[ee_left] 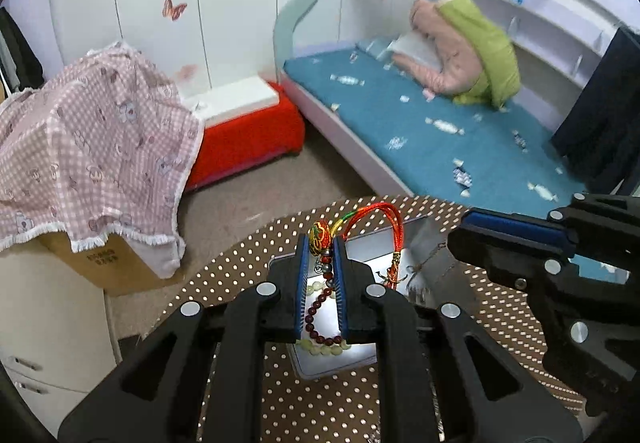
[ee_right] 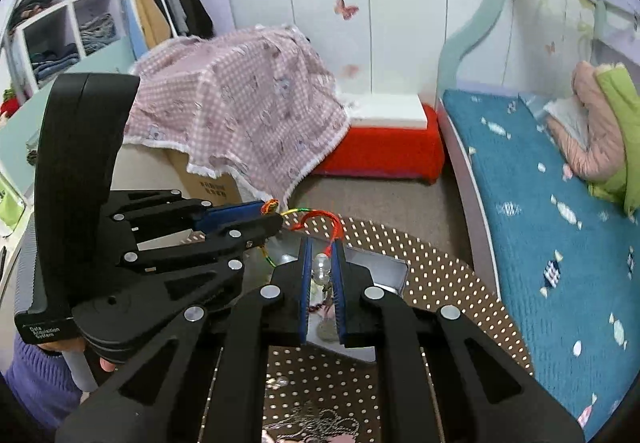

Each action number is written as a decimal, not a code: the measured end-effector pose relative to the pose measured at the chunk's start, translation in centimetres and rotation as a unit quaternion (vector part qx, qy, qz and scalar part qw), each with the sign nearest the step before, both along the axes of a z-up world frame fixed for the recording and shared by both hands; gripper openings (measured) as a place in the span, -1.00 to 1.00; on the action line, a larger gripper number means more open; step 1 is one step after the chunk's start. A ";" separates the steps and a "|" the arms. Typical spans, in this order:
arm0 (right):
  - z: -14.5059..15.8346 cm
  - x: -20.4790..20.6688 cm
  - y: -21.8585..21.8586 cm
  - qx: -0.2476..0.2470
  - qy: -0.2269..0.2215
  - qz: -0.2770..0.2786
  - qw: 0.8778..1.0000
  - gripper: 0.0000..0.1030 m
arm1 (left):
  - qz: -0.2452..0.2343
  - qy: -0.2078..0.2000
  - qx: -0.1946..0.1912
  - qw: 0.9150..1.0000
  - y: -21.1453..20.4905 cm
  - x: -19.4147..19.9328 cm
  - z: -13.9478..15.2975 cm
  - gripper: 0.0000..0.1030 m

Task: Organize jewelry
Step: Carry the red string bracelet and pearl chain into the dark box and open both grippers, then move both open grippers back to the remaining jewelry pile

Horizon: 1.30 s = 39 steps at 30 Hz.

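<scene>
My left gripper [ee_left: 321, 243] is shut on the woven knot bead of a red and multicoloured cord bracelet [ee_left: 376, 219], held above an open white jewelry box [ee_left: 360, 263]. In the box lie a dark red bead bracelet [ee_left: 316, 311] and pale green beads [ee_left: 324, 350]. My right gripper [ee_right: 321, 247] is shut on the same cord bracelet [ee_right: 320, 219], near a clear bead [ee_right: 322, 263], over the box [ee_right: 380, 267]. The right gripper also shows at the right of the left wrist view [ee_left: 520, 239], and the left gripper at the left of the right wrist view [ee_right: 240, 219].
The box sits on a round brown table with white dots [ee_left: 480, 323]. A bed with a blue cover [ee_left: 440, 123] stands to the right. A red stool [ee_left: 248, 139] and a cardboard box under pink checked cloth [ee_left: 88, 147] stand on the floor beyond.
</scene>
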State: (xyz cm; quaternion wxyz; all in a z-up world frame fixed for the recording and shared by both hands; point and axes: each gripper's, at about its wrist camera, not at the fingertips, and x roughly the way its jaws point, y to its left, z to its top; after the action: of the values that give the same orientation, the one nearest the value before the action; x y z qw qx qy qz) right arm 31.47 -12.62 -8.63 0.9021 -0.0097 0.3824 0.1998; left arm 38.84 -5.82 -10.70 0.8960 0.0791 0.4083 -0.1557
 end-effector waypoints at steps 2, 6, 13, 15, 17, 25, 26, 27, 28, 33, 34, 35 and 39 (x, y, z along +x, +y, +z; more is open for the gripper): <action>-1.4 0.8 0.0 -0.002 0.016 0.000 1.000 -0.83 | 0.001 0.013 0.007 1.000 -0.2 0.6 -1.5 -0.76; -3.3 1.7 0.2 -0.006 0.039 0.001 0.999 -0.83 | 0.000 0.026 0.029 0.999 -0.7 0.9 -3.7 -0.76; -5.6 2.6 0.7 -0.016 0.069 0.000 0.997 -0.83 | 0.002 0.036 0.051 0.998 -1.3 1.0 -5.4 -0.68; -6.0 2.7 0.7 -0.016 0.076 0.000 0.997 -0.83 | 0.009 0.035 0.053 0.998 -1.1 1.0 -5.4 -0.55; -6.3 2.7 0.9 -0.018 0.080 0.001 0.997 -0.82 | 0.013 0.032 0.048 0.998 -0.7 0.9 -5.1 -0.37; -4.2 1.1 0.0 -0.010 0.054 -0.006 0.998 -0.50 | 0.021 0.001 0.030 0.999 0.5 -1.1 -2.2 0.04; -3.7 0.7 -0.1 -0.009 0.048 -0.006 0.999 -0.35 | 0.025 -0.011 0.025 0.999 0.9 -1.8 -1.4 0.21; -3.2 0.1 -0.4 -0.009 0.041 -0.008 0.999 -0.29 | 0.027 -0.021 0.020 0.999 1.3 -2.6 -0.8 0.38; -2.6 -0.5 -0.6 -0.011 0.033 -0.009 0.999 -0.25 | 0.027 -0.029 0.014 0.999 1.5 -3.2 -0.3 0.43; -1.4 -5.1 -1.9 -0.029 -0.008 -0.011 0.999 -0.04 | 0.023 -0.063 0.004 0.998 3.5 -8.0 1.0 0.51; -1.5 -6.1 -2.0 -0.033 -0.011 -0.011 0.999 -0.01 | 0.023 -0.064 0.004 0.998 3.9 -9.1 0.8 0.51; -1.8 -7.1 -2.1 -0.037 -0.015 -0.010 0.999 0.01 | 0.023 -0.063 0.001 0.998 4.2 -9.8 0.6 0.51; -3.9 -10.3 -2.4 -0.049 -0.010 -0.011 0.999 0.04 | 0.022 -0.047 -0.019 0.998 5.5 -12.8 -1.3 0.51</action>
State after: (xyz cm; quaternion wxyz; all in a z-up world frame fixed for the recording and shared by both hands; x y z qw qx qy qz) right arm 21.12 -14.99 -12.54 0.9064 -0.0519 0.3828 0.1708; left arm 26.00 -0.35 -12.04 0.9186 0.0598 0.3647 -0.1397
